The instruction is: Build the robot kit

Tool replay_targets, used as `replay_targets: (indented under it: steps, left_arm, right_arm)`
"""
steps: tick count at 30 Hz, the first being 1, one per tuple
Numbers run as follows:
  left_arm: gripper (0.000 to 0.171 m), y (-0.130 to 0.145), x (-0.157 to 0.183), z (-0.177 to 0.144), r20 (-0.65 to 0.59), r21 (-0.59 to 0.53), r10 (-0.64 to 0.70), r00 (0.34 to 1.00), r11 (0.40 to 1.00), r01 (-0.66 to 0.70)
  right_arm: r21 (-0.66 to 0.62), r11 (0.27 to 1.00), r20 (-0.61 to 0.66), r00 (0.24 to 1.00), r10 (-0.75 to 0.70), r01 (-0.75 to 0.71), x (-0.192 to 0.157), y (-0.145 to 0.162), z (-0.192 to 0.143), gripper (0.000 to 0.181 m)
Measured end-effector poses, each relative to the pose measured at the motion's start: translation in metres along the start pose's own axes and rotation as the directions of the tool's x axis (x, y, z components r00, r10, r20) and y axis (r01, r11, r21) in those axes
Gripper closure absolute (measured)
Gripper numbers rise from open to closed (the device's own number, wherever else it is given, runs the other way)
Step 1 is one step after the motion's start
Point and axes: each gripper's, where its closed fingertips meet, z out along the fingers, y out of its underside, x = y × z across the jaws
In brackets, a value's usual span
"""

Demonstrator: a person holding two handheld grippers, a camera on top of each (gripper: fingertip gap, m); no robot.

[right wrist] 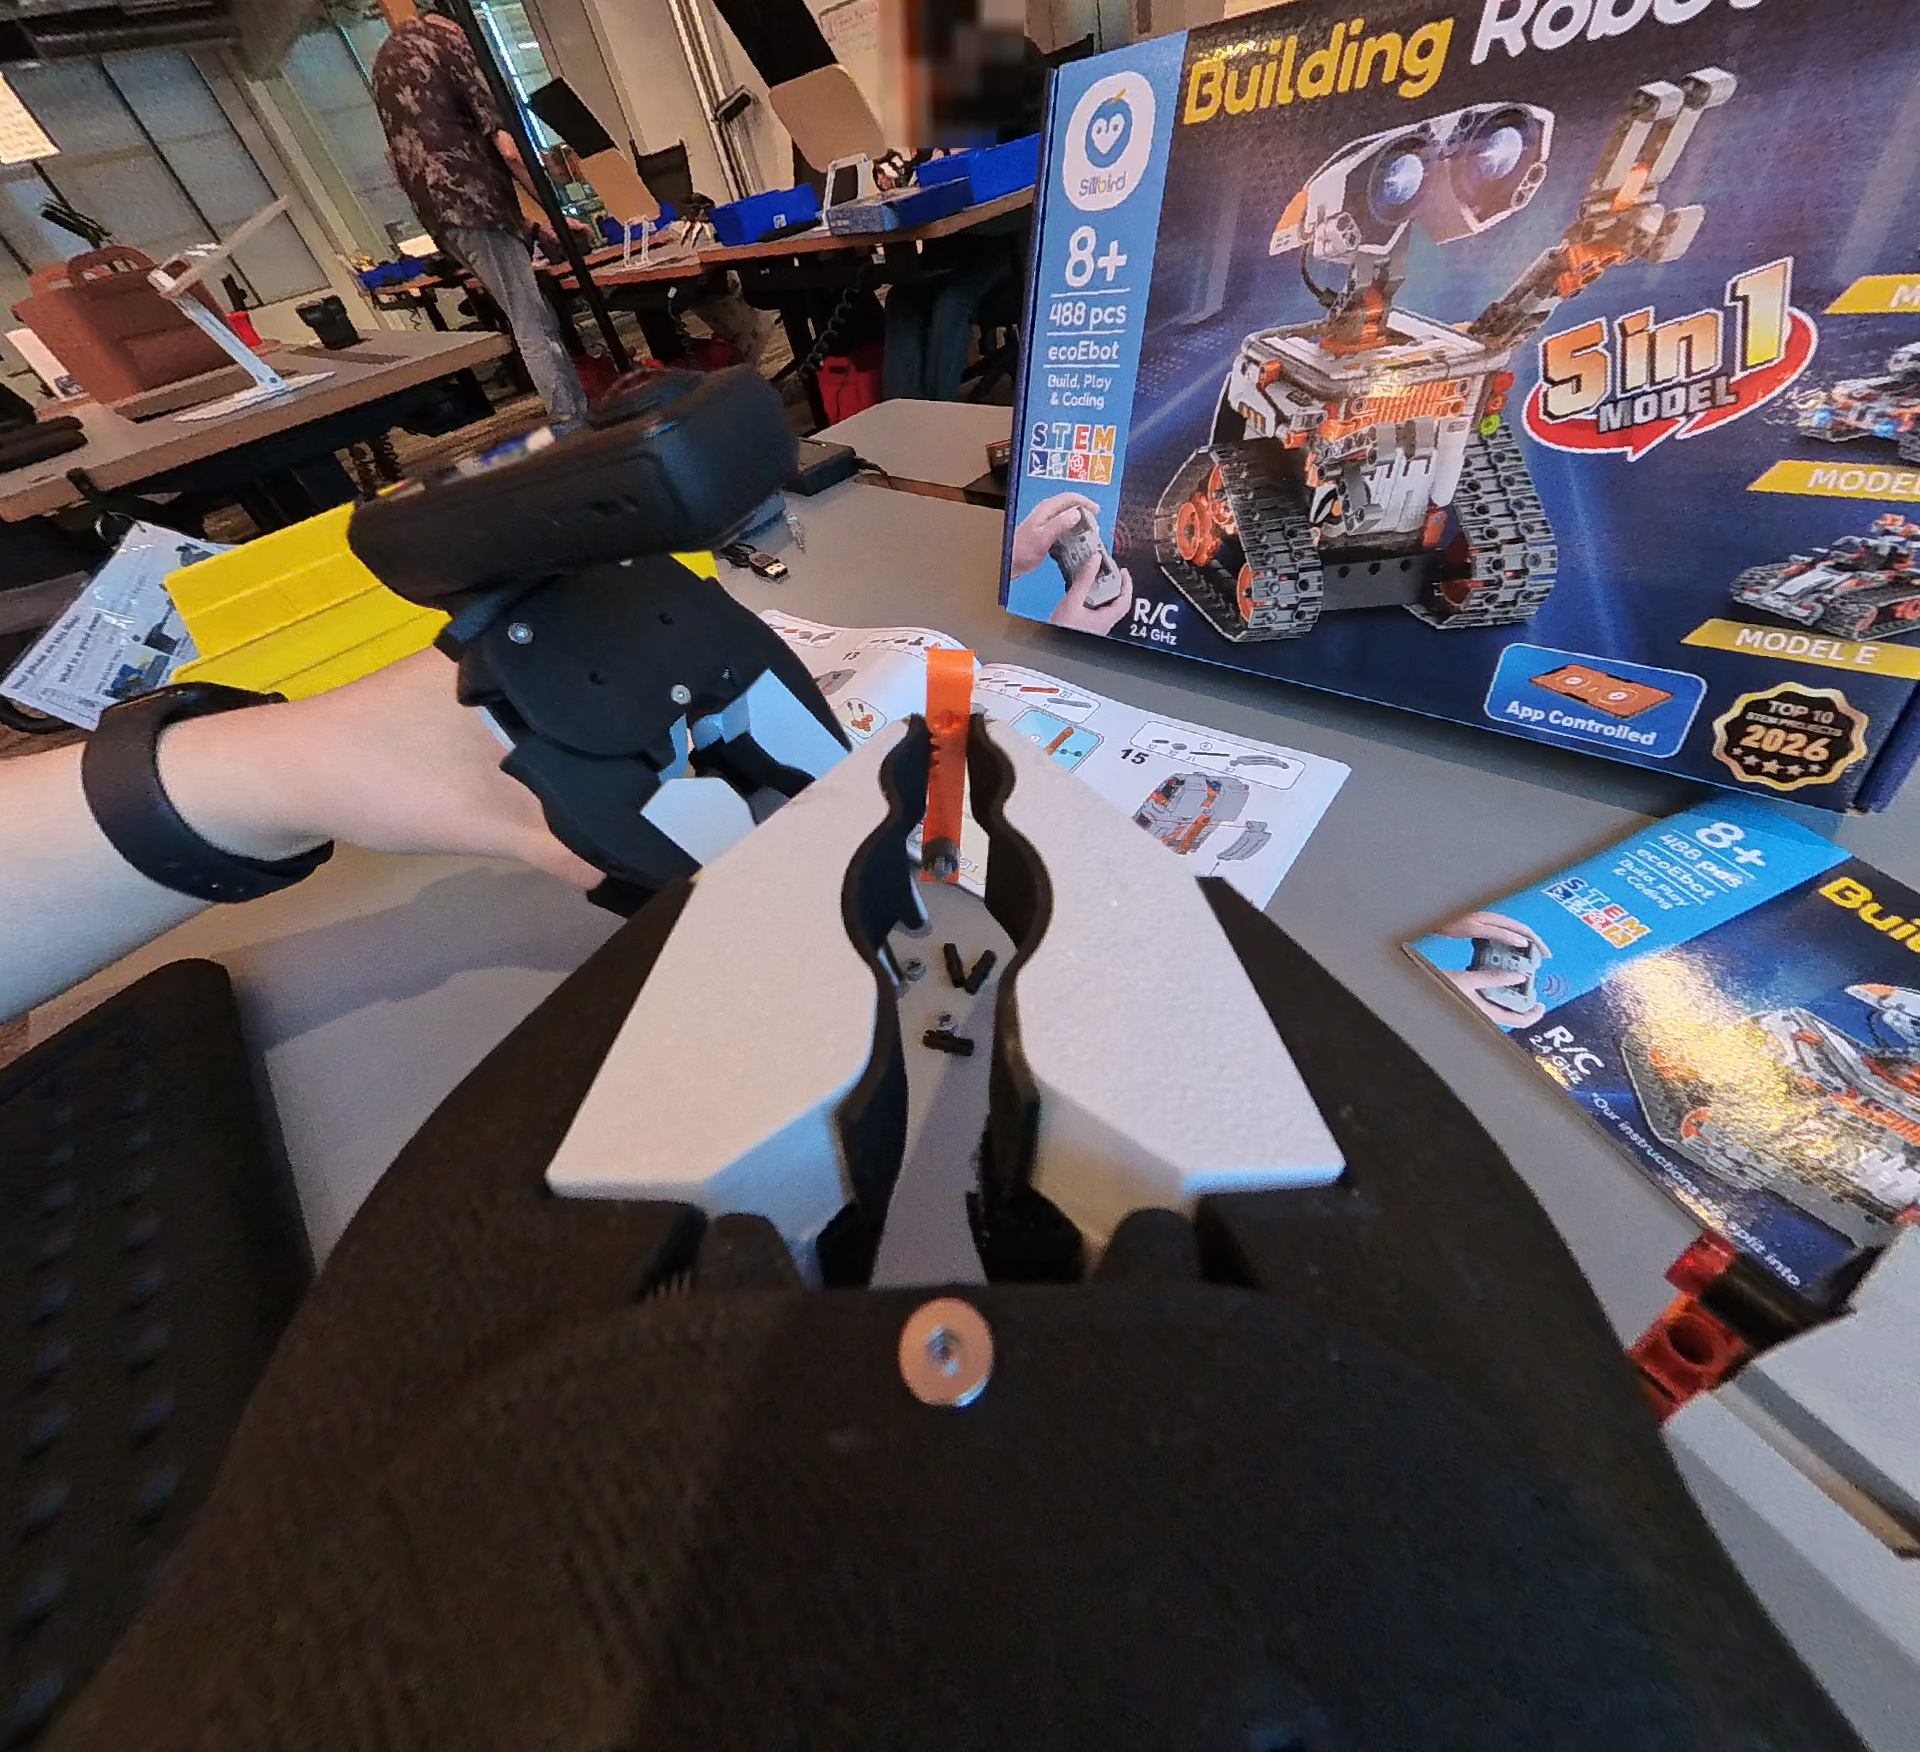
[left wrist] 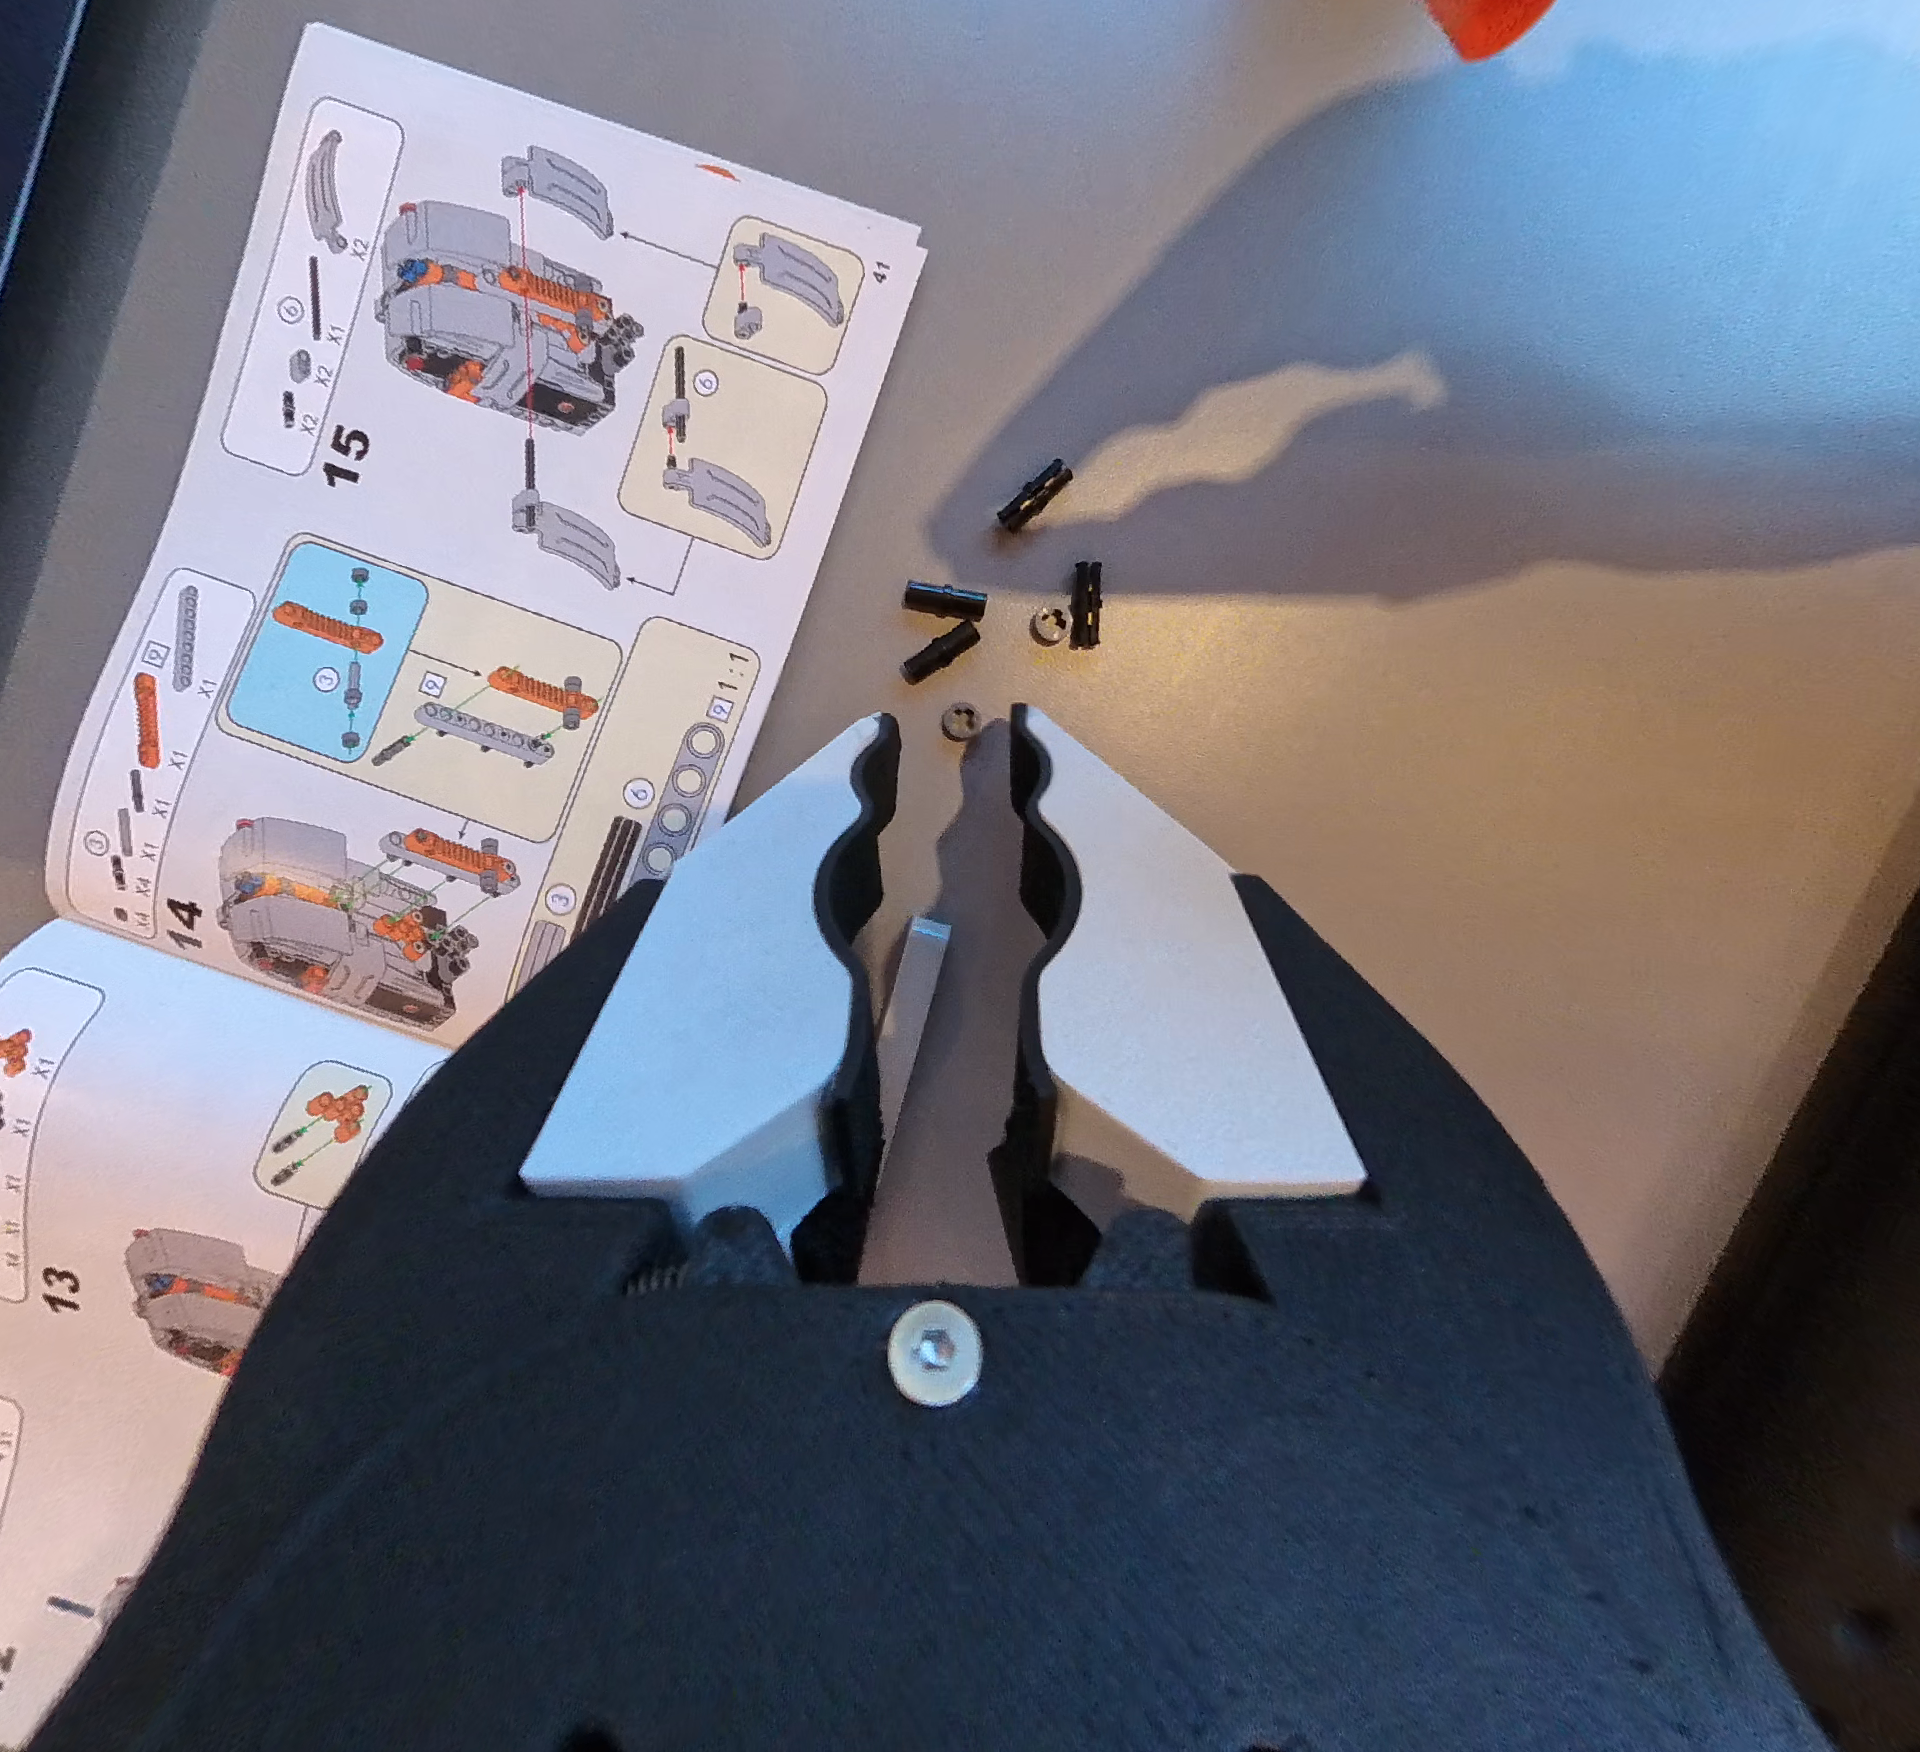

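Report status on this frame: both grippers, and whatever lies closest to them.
Left gripper open, tips flanking a small grey bushing beside black pins. Right gripper shut on orange beam, held above the open instruction booklet.

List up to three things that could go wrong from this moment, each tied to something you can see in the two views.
1. The bush lies just past the left gripper's open tips; it is small and round, so closing may flick it away.
2. The pins crowd close by and could get knocked.
3. The right gripper holds the orange beam only near its tips; the beam might twist or slip.
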Motion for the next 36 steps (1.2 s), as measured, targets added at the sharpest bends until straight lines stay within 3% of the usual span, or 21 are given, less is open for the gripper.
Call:
replay_targets:
  steps: [6,10,12,15,19,24,27,32,36]
  left_arm:
    - [0.168,0.005,0.002,0.007,0.014,-0.025,0.051,0.999,0.998,-0.051]
    - [0.17,0.006,0.002,0.006,0.03,0.014,0.034,0.999,0.999,-0.034]
    - [0.17,0.003,0.009,-0.007,-0.017,0.1,-0.033,0.999,0.994,0.034]
    - [0.169,-0.011,0.029,-0.053,-0.226,0.341,-0.18,0.957,0.906,0.251]
    - [0.17,0.011,0.037,-0.109,-0.478,0.475,-0.237,0.846,0.74,0.476]
    - [0.17,0.054,0.011,-0.131,-0.417,0.618,-0.252,0.873,0.625,0.476]
    - [0.17,0.068,0.003,-0.134,-0.412,0.641,-0.291,0.864,0.581,0.501]
    - [0.17,0.07,0.004,-0.134,-0.367,0.657,-0.299,0.881,0.588,0.473]
    - [0.17,0.071,0.01,-0.12,-0.325,0.618,-0.29,0.9,0.655,0.435]
  right_arm:
    - [-0.016,1.0,0.027,0.999,0.018,-0.018,-0.003,0.004,0.002,0.177]
    - [-0.019,0.999,0.035,0.999,0.035,-0.035,-0.002,0.005,0.003,0.177]
    - [-0.019,0.999,0.059,0.997,0.049,-0.048,-0.005,0.006,0.003,0.177]
    - [-0.051,0.995,0.152,0.984,0.093,-0.086,-0.022,0.011,0.008,0.176]
    - [-0.32,0.944,0.255,0.954,0.16,-0.073,-0.054,0.059,0.023,0.177]
    - [-0.543,0.825,0.302,0.953,0.013,0.161,-0.081,0.102,0.036,0.177]
    - [-0.611,0.752,0.336,0.941,-0.038,0.248,-0.09,0.122,0.042,0.176]
    - [-0.597,0.686,0.394,0.897,-0.201,0.416,-0.096,0.144,0.041,0.176]
    - [-0.622,0.661,0.395,0.897,-0.199,0.42,-0.092,0.157,0.031,0.161]
